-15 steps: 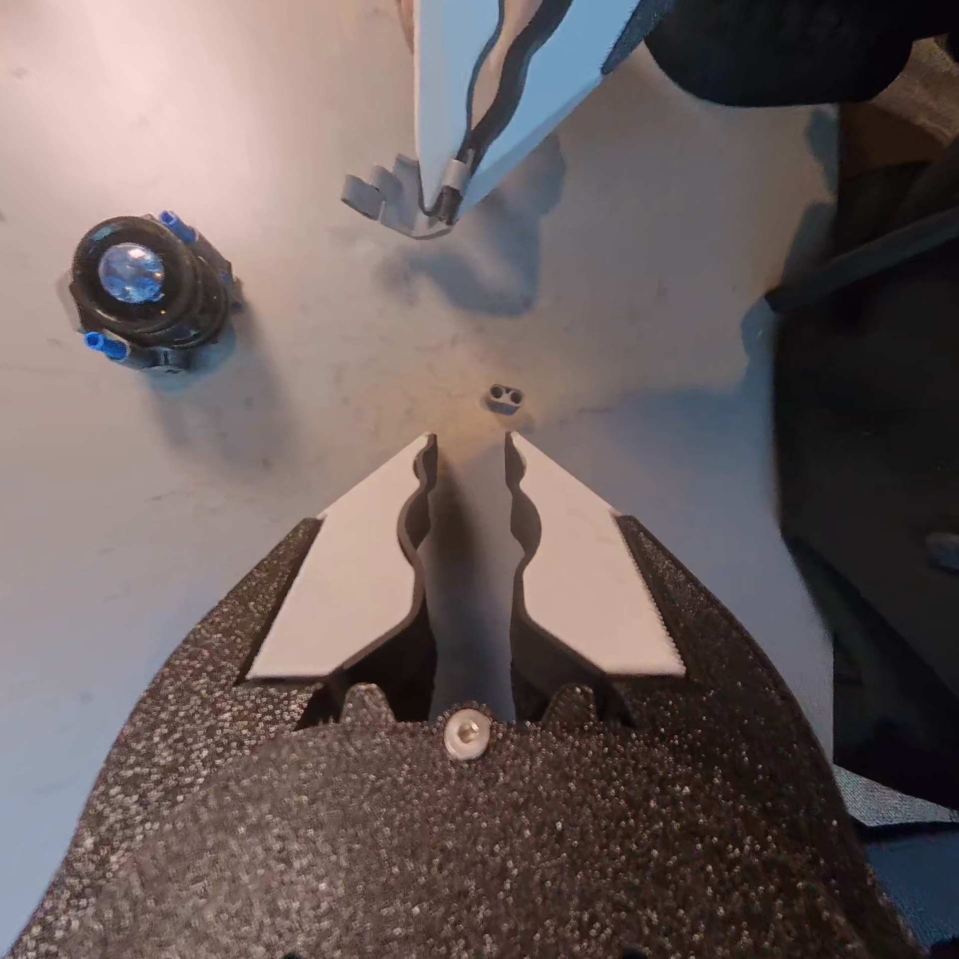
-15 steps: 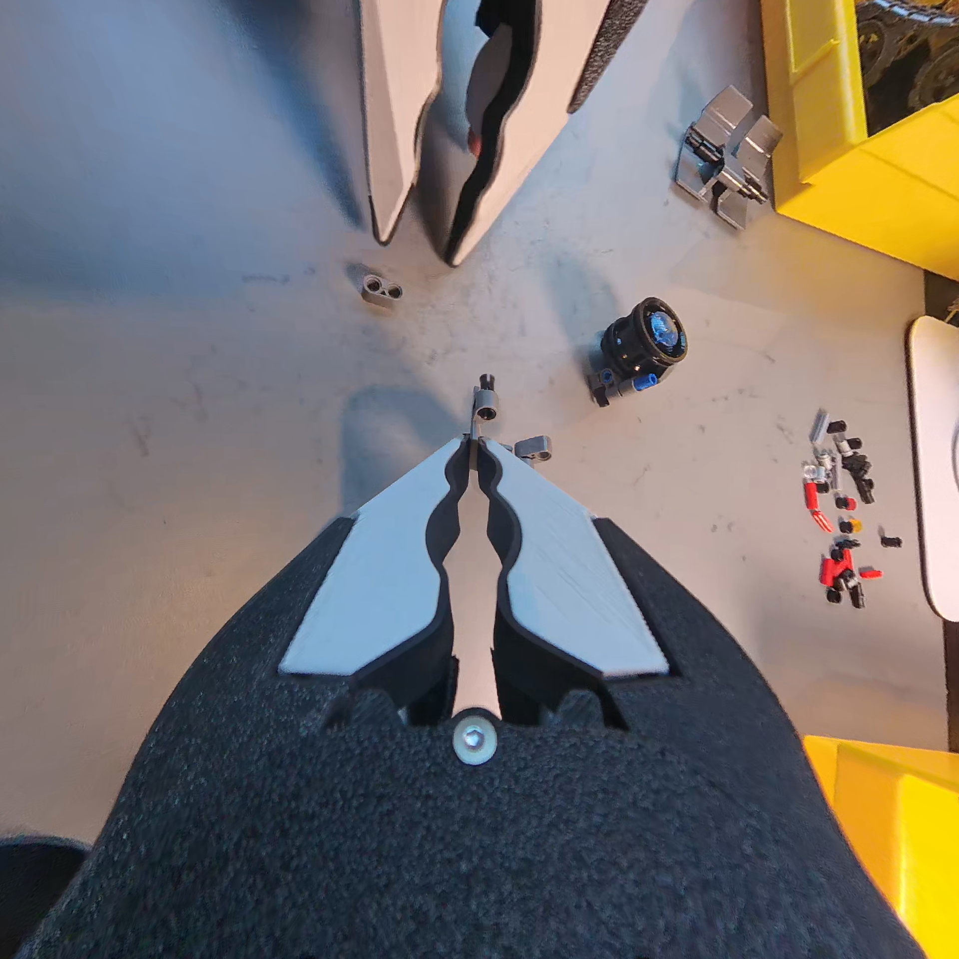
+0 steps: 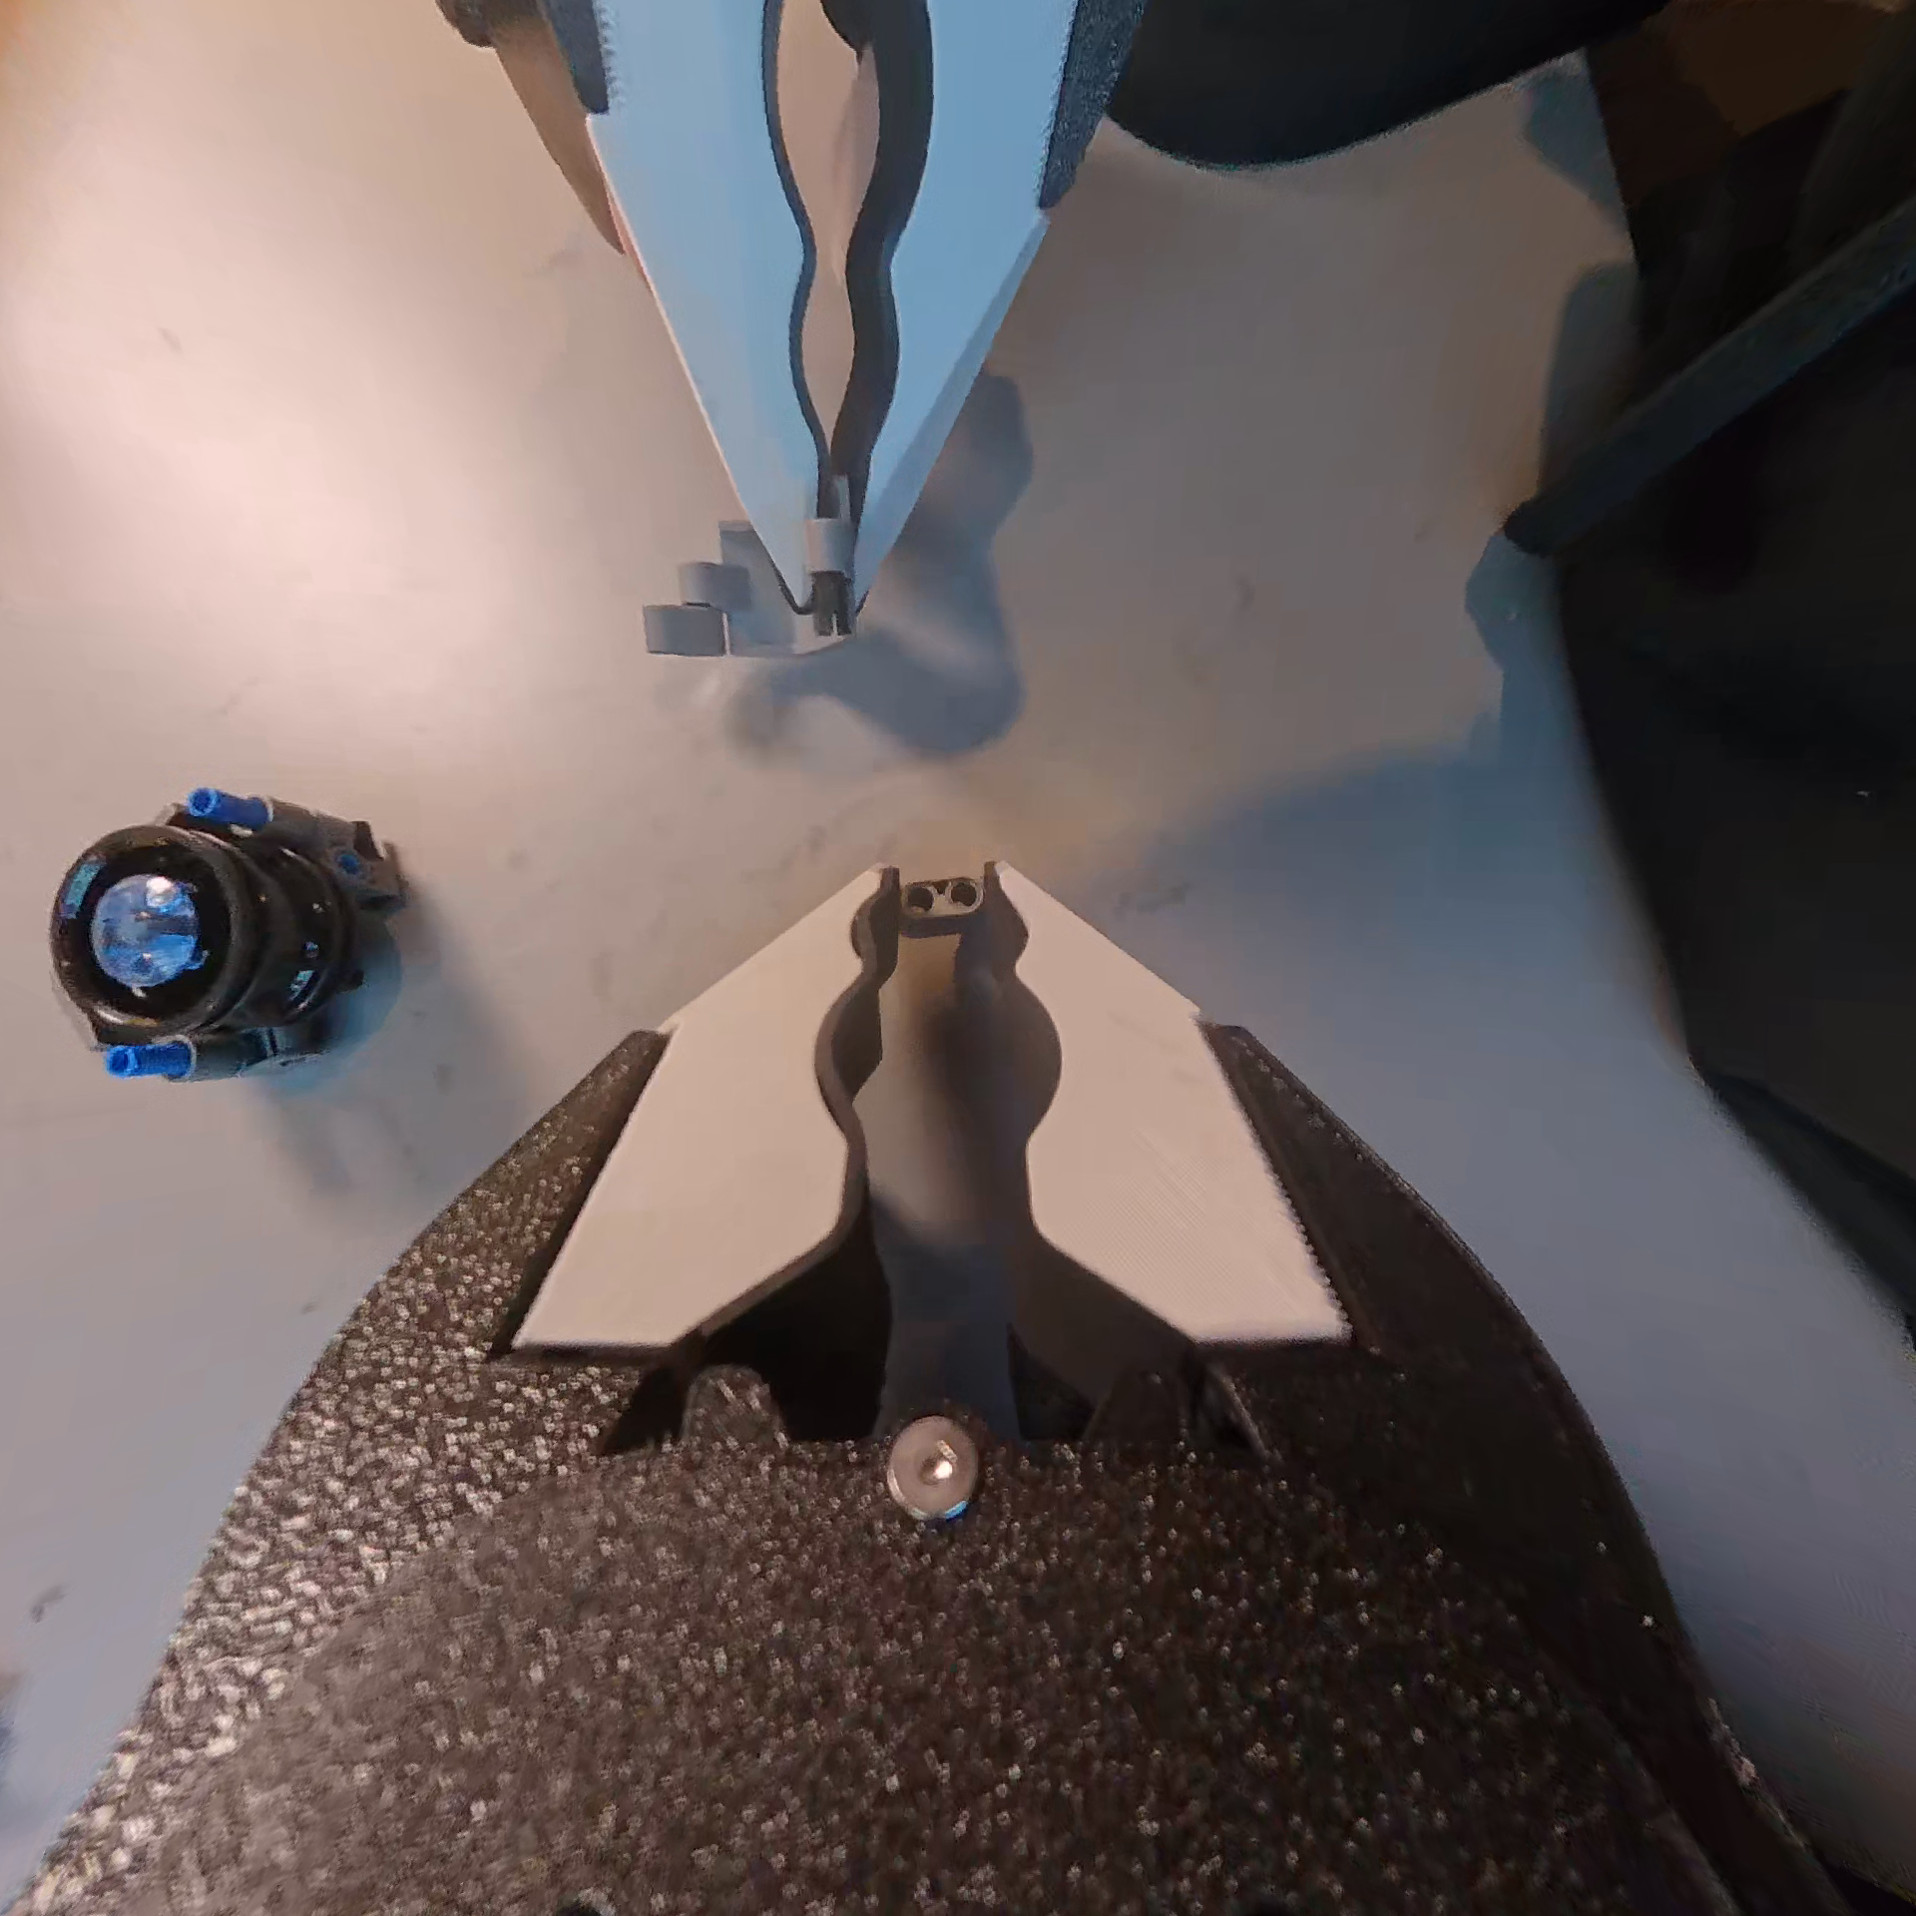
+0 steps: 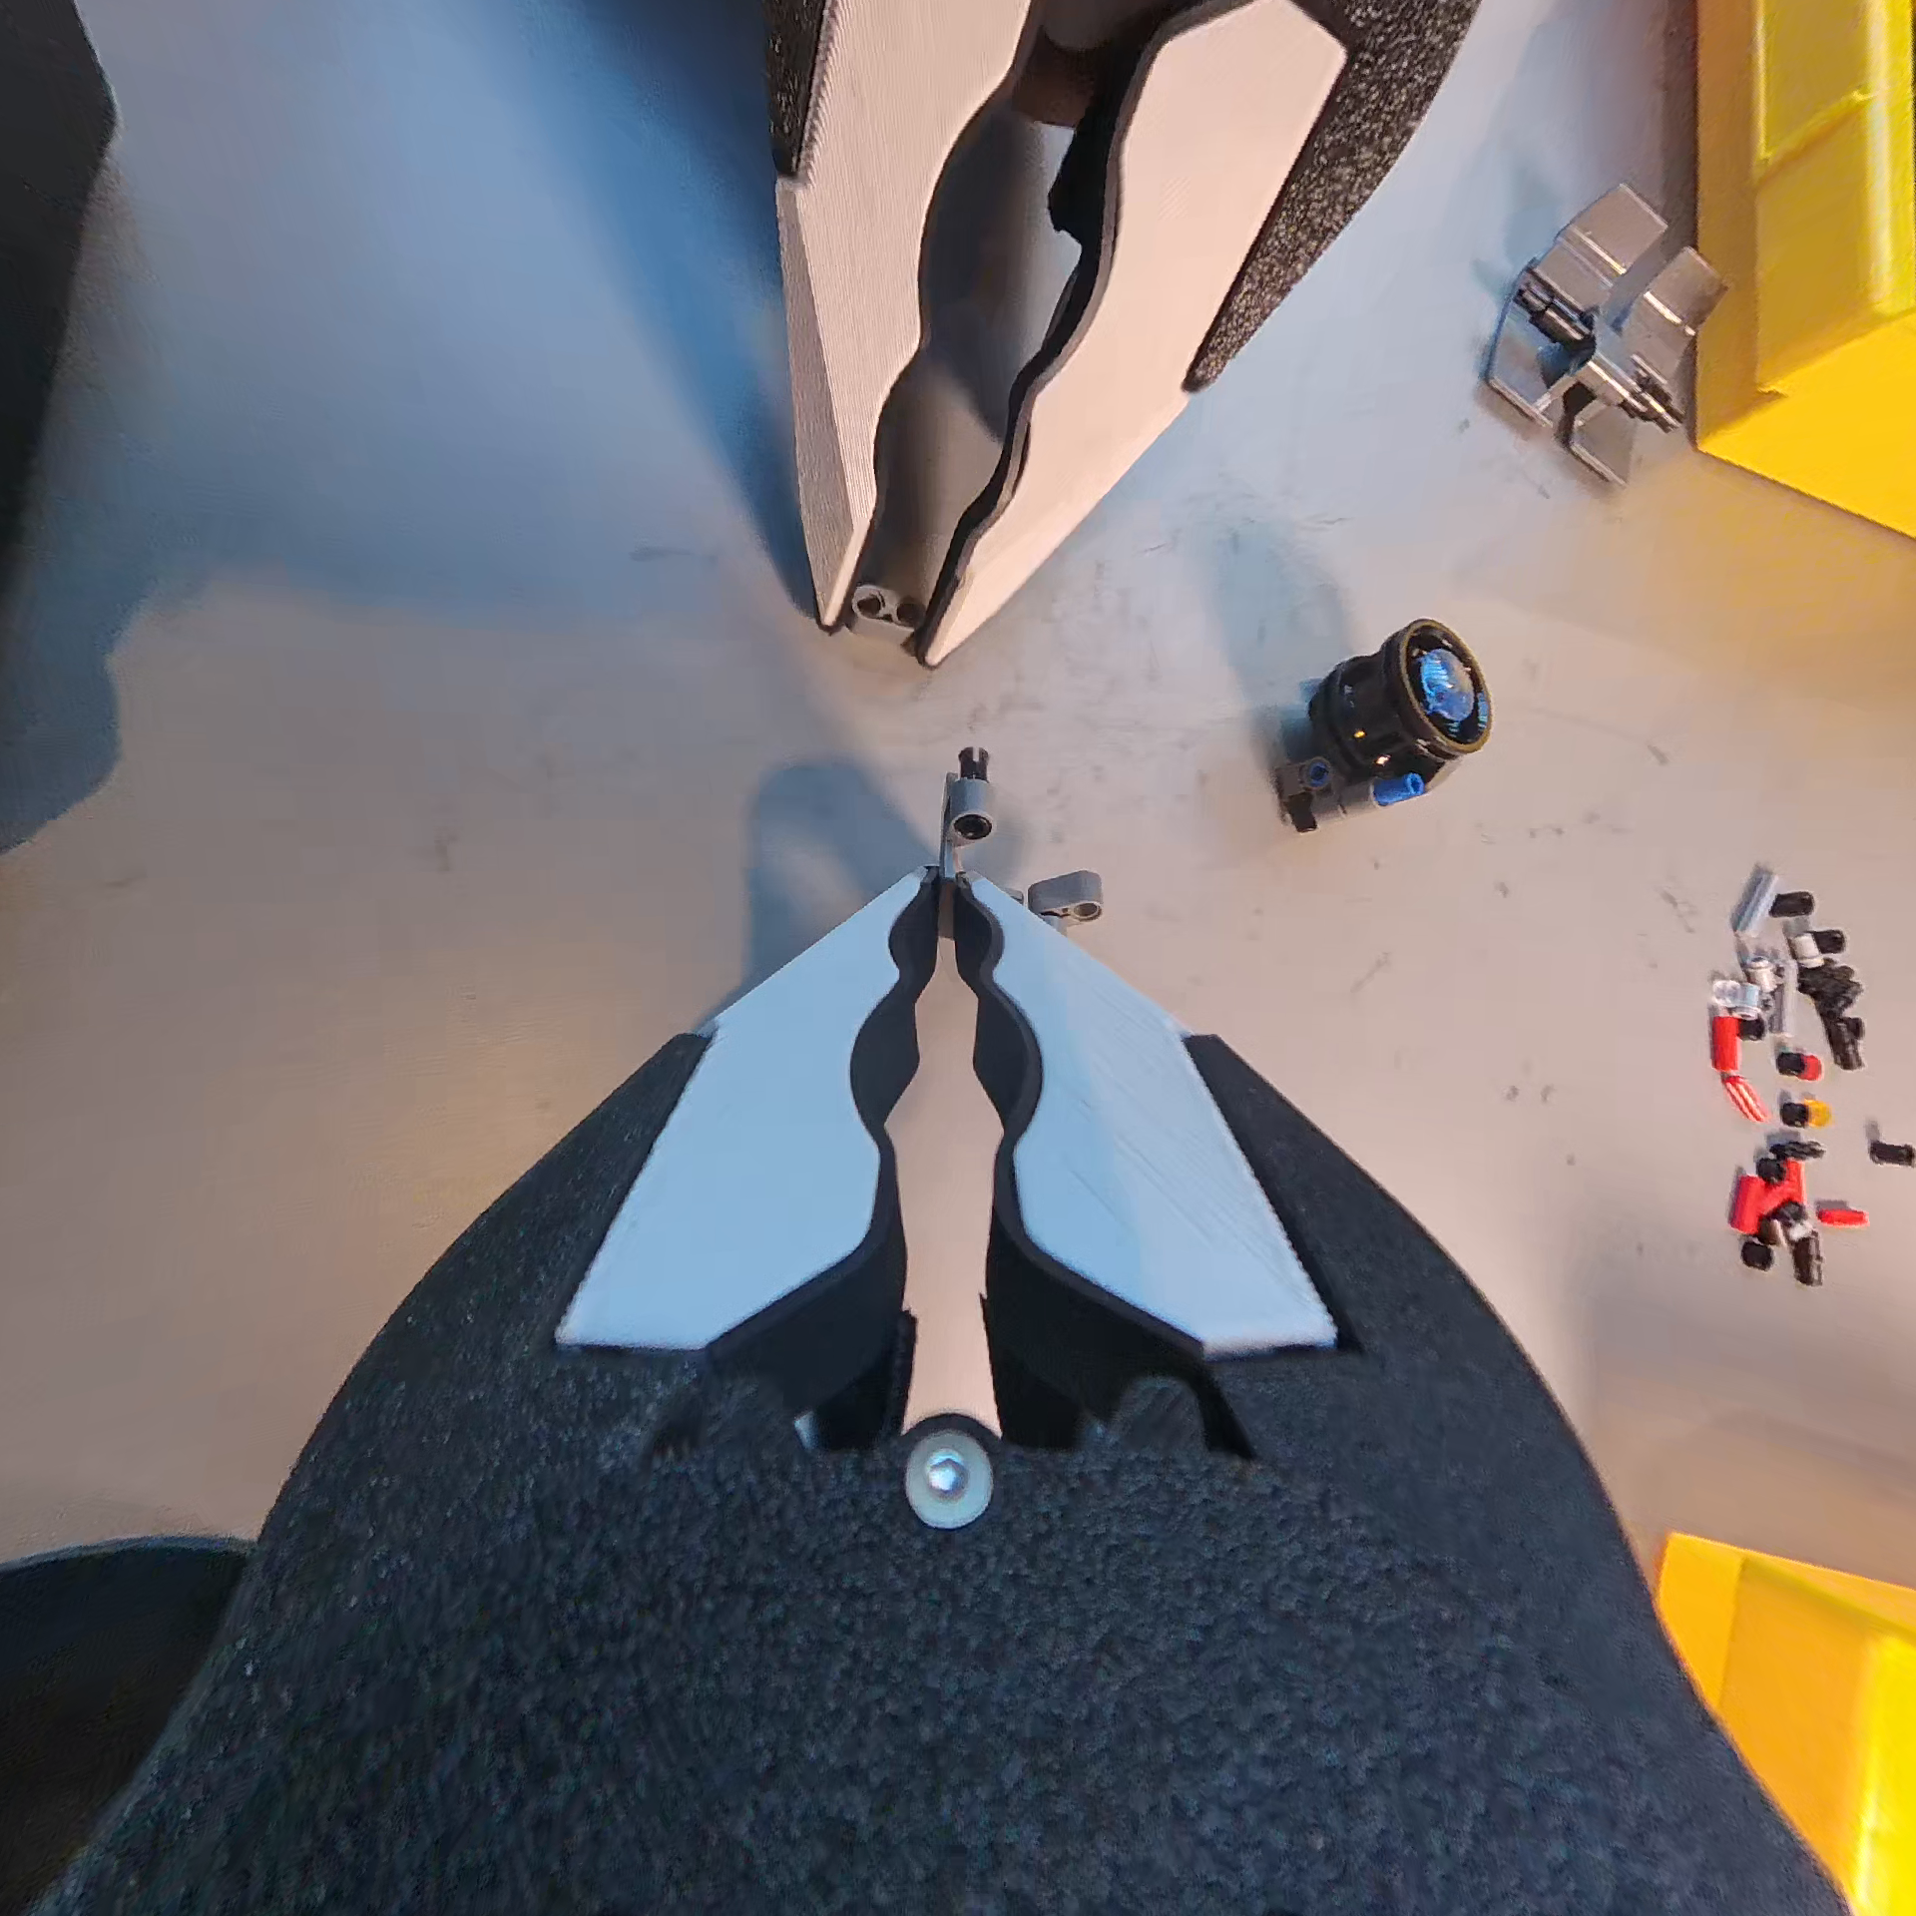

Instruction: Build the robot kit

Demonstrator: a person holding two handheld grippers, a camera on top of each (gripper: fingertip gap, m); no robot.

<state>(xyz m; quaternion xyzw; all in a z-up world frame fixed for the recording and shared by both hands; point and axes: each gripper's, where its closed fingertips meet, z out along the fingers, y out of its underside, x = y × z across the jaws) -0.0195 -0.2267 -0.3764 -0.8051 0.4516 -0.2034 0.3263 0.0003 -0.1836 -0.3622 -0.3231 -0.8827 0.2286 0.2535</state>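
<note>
**user1:** Left gripper point(image 3: 941, 881) has dropped right down around that tiny grey two-hole connector point(image 3: 941, 898) on the tabletop point(image 3: 311, 415). Half a second ago the piece sat just ahead of the tips, clear of them. Now it's between the two fingertips, which look snug against its ends, so I'd call that pinching it. From the right wrist view you can see the connector point(image 4: 886, 604) wedged at the very tips of that gripper point(image 4: 881, 622).

**user2:** Yep. Right gripper point(image 4: 946, 881) hasn't let go of anything: fingers are pressed nearly together on the small grey assembly with the black pin point(image 4: 969, 809), same grip as before. In the left wrist view it has come much closer to the left one, and the assembly point(image 3: 726, 607) hangs off its tips point(image 3: 824, 612).

**user1:** Black cylinder part with the blue lens and blue pins point(image 3: 197, 938) is off to the left gripper's left, untouched.

**user2:** Also a scatter of small red and black pieces point(image 4: 1794, 1078), a grey bracket part point(image 4: 1597, 332) and yellow bins point(image 4: 1825, 259) off to the right.
</note>
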